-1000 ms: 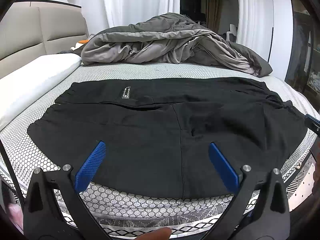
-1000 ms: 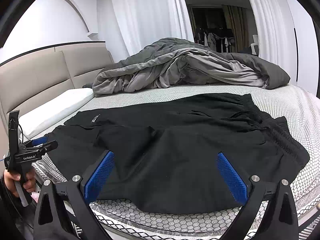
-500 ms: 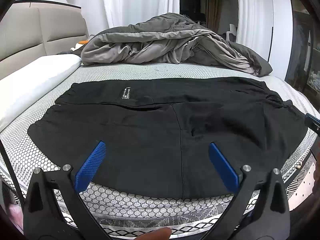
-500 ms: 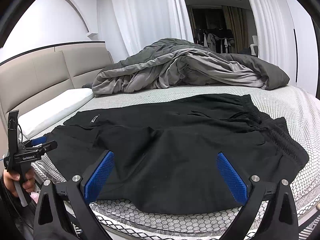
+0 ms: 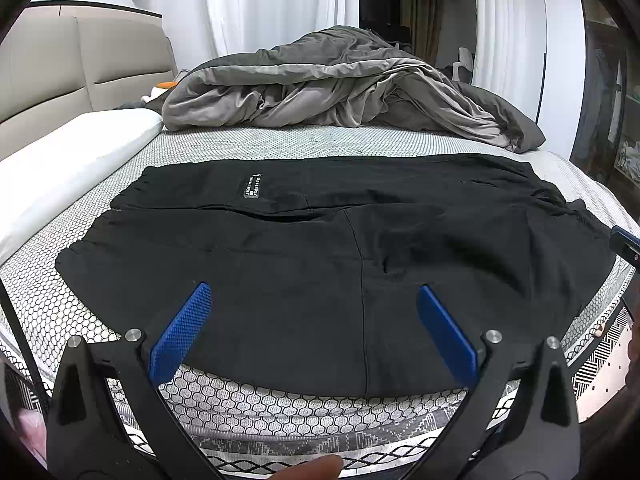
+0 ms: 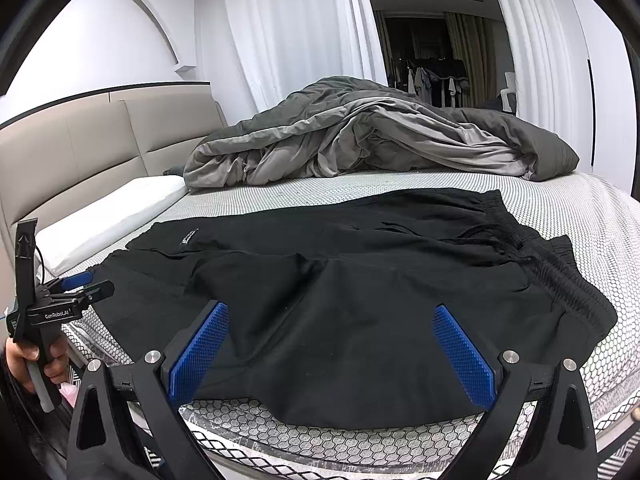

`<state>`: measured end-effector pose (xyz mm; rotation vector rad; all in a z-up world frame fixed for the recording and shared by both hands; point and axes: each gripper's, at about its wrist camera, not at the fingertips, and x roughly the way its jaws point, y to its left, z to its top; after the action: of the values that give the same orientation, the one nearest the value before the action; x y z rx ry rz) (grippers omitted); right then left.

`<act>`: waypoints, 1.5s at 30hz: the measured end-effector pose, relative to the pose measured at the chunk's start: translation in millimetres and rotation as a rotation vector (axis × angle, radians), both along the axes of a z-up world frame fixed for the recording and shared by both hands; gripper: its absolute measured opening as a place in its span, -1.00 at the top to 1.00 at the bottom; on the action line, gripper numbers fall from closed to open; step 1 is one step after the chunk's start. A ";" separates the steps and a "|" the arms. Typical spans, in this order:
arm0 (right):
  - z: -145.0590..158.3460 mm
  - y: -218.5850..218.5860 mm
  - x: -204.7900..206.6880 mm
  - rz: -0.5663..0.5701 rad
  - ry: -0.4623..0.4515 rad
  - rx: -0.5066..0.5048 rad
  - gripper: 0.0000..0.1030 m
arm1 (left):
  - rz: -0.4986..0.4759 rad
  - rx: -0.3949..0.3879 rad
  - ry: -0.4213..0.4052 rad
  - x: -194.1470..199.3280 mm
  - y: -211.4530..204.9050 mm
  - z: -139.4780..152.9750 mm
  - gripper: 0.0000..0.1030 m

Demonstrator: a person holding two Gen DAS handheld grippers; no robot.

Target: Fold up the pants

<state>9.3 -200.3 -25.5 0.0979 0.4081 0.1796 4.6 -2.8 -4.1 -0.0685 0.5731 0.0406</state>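
Black pants (image 5: 340, 264) lie spread flat on the bed (image 5: 280, 148), close to its near edge, legs folded one over the other. Landmark: the pants. Small white label (image 5: 251, 189) on the far leg, toward the cuff end. Waistband (image 6: 560, 276) with a black drawstring (image 6: 488, 240) at the end away from the headboard; it looks gathered and slightly rumpled. A seam (image 5: 362, 280) runs across the near leg toward the near edge of the bed.

Left gripper (image 5: 312, 328) hovers above the near hem of the pants, blue pads (image 5: 182, 334) spread wide, nothing between them. Not touching cloth as far as can be told. Right gripper (image 6: 332, 352) likewise over the near hem, closer to the waistband end, jaws wide apart and empty.

In the right wrist view the left gripper (image 6: 76, 292) shows from the side, just off the cuff end of the pants, held by a hand (image 6: 28, 360).

Beyond the pants: a crumpled grey duvet (image 5: 344, 88) heaped on the far side of the bed. Past the cuff end, a white pillow (image 5: 68, 168) and a beige padded headboard (image 5: 80, 64). White curtains (image 6: 296, 40) behind the duvet. The mattress cover has a honeycomb pattern.
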 end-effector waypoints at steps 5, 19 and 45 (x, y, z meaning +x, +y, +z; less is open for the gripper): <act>0.1 0.1 0.0 -0.001 -0.001 0.001 -1.00 | 0.001 0.000 0.000 0.2 -0.3 0.0 -0.98; 1.0 -1.5 0.9 -0.003 -0.002 0.000 -1.00 | 0.000 0.002 0.000 0.1 -0.6 -0.1 -0.98; 2.2 -4.0 -1.5 -0.007 -0.006 0.003 -1.00 | 0.000 0.004 -0.001 1.0 -1.2 -0.6 -0.98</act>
<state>7.8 -204.3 -23.3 0.1020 0.4011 0.1739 5.6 -4.0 -4.6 -0.0642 0.5715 0.0417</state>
